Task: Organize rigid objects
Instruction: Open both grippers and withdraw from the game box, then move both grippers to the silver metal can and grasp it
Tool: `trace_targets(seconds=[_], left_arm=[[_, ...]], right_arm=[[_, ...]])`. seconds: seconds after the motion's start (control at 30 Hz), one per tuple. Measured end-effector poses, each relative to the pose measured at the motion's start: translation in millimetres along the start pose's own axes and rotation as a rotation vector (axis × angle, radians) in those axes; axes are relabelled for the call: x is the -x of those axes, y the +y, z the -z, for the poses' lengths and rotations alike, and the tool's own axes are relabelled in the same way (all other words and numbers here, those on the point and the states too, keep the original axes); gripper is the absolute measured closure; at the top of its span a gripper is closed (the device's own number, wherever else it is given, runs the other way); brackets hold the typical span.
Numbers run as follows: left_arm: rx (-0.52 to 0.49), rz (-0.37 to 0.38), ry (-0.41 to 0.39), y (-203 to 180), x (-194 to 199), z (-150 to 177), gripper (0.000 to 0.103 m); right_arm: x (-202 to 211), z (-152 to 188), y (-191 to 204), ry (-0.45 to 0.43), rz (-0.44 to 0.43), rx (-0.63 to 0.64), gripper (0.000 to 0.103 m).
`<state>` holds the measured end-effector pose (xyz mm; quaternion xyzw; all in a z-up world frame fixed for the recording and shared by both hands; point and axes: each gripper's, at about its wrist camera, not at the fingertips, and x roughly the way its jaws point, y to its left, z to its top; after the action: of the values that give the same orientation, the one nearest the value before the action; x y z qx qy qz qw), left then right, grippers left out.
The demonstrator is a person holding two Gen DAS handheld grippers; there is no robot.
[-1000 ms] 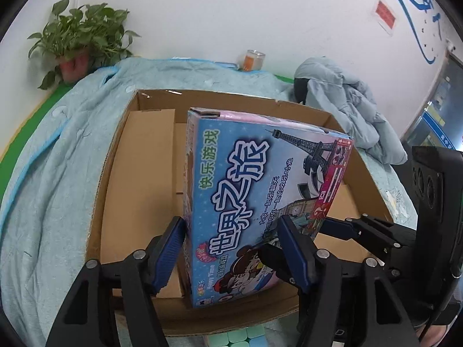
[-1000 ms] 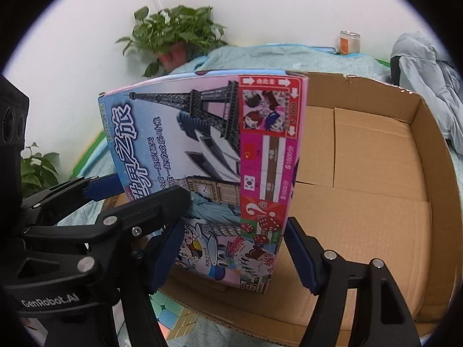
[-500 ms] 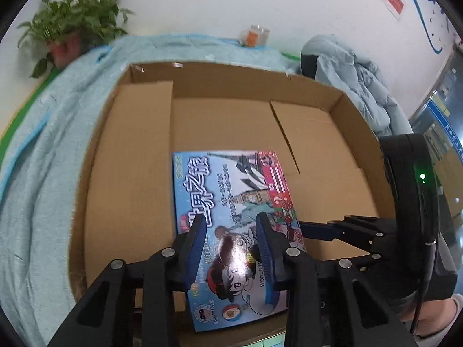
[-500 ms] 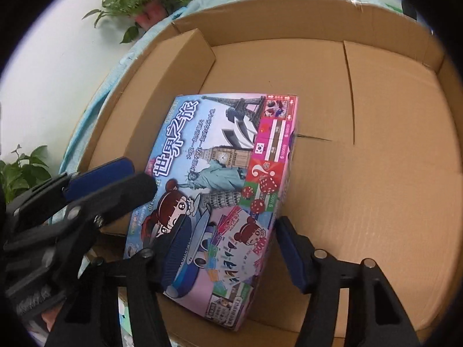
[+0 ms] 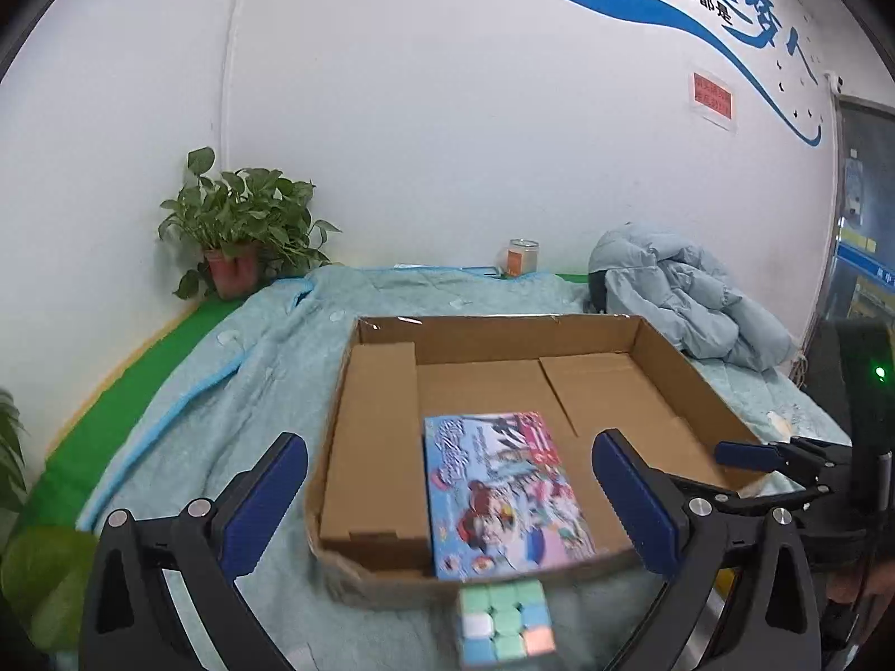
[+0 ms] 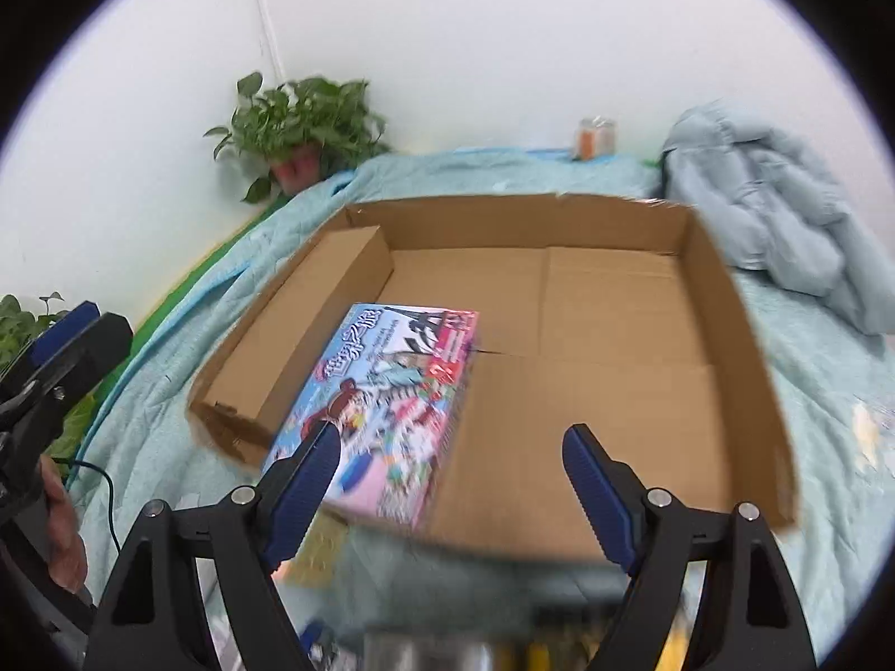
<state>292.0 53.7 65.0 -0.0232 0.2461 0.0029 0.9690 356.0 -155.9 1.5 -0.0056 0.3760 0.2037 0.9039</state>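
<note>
The flat, colourfully printed cardboard game box lies face up in the shallow brown cardboard carton, near its front wall. It looks light, stiff and glossy, best pinched across its long edges. Both the left gripper and right gripper have just been opening; nothing sits between their jaws.

Location: office or institutional room.
I see a painted wall slogan, red notice, potted plant, quilt-covered counter.
</note>
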Motion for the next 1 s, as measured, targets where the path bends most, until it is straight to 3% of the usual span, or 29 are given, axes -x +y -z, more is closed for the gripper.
trace_targets(seconds=[0.07,0.13,0.17,0.2,0.23,0.27,0.3,0.33,0.37,0.4,0.43,0.47,0.53,0.63,0.77,1.0], left_arm=[[0.012,0.02,0.004,-7.9,14.6,12.1,0.0],[0.007,0.044,-0.002,-17.6,29.2,25.2,0.001],[0.001,0.06,-0.003,-23.1,35.0,30.7,0.009],[-0.004,0.081,-0.006,-29.3,39.9,36.6,0.023],[-0.008,0.114,0.009,-35.7,42.4,43.3,0.066],[-0.001,0.159,0.052,-41.4,42.5,47.5,0.098],[0.013,0.181,0.087,-46.9,42.7,51.6,0.099],[0.017,0.181,0.093,-50.7,44.5,53.3,0.099],[0.011,0.171,0.085,-55.7,49.2,55.8,0.093],[-0.004,0.154,0.077,-62.0,54.1,57.4,0.082],[-0.013,0.138,0.078,-66.5,57.6,58.0,0.034],[-0.012,0.123,0.075,-68.9,61.6,58.6,0.005],[0.024,0.134,0.035,-71.7,69.6,62.4,0.001],[0.045,0.169,0.074,-77.1,69.0,69.0,0.001],[0.088,0.207,0.144,-73.4,66.8,75.6,0.001],[0.17,0.335,0.333,-72.0,50.4,109.1,0.001]], right_arm=[[10.5,10.4,3.2,-0.009,-0.01,0.018,0.022],[27.4,22.8,2.1,-0.026,-0.044,0.009,0.056],[33.4,28.7,2.2,-0.014,-0.024,0.008,0.091],[39.4,32.1,0.9,-0.02,-0.008,0.002,0.094],[43.4,34.6,3.2,-0.033,-0.001,0.0,0.094],[45.4,36.8,5.8,-0.046,0.012,0.006,0.094],[50.2,40.2,7.4,-0.055,0.033,0.019,0.083],[52.3,41.9,9.3,-0.058,0.052,0.034,0.069],[54.5,44.4,10.8,-0.056,0.068,0.049,0.028],[58.1,49.0,12.6,-0.062,0.07,0.061,0.006],[62.5,53.6,12.9,-0.074,0.06,0.064,0.005],[66.1,59.0,10.3,-0.076,0.053,0.061,0.005],[70.2,66.7,8.0,-0.074,0.067,0.056,0.005],[70.9,78.1,3.6,-0.036,0.086,0.062,0.005],[75.8,91.3,3.8,0.005,0.027,0.063,0.005],[90.9,124.3,-8.8,0.088,-0.164,-0.013,0.005]])
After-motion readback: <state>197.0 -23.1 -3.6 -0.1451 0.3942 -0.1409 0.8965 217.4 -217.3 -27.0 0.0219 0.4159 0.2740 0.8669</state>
